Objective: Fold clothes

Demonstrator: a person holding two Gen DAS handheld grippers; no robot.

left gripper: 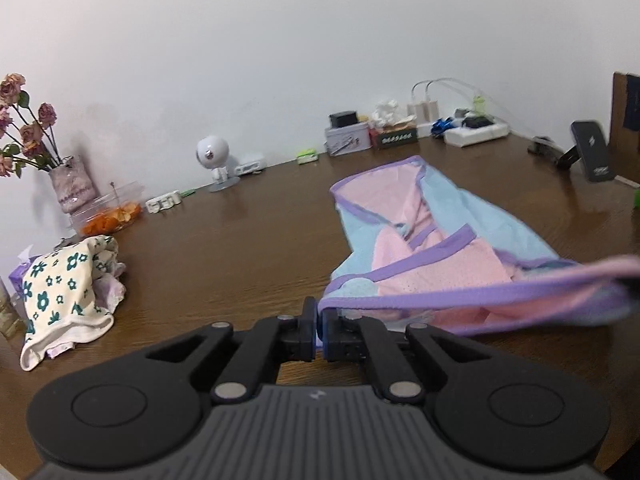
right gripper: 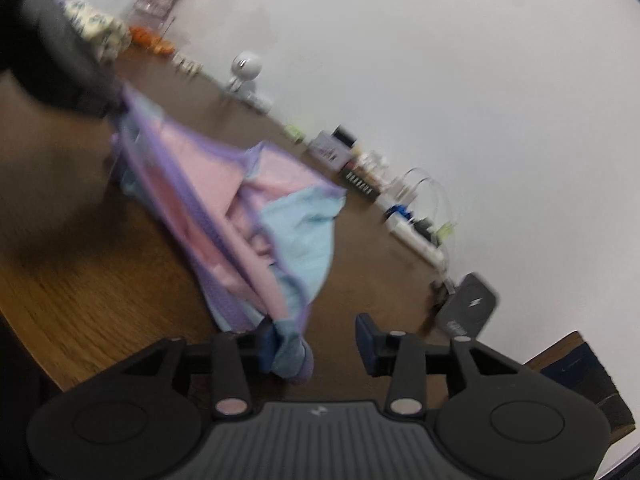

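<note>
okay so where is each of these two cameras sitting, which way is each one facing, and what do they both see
Left wrist: rides on the left tongs, level over the wooden table, facing the back wall; its own fingers are shut on the purple trim of the pink and blue garment.
Right wrist: rides on the right tongs, rolled sideways and blurred; its fingers stand apart, with garment fabric bunched against one finger.
Shared: the garment, the table, the white round gadget, the floral cloth.

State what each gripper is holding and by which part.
The left gripper is shut on the purple trim edge of the pink and blue garment. The right gripper has its jaws apart; a garment corner hangs against one finger, unclamped.
</note>
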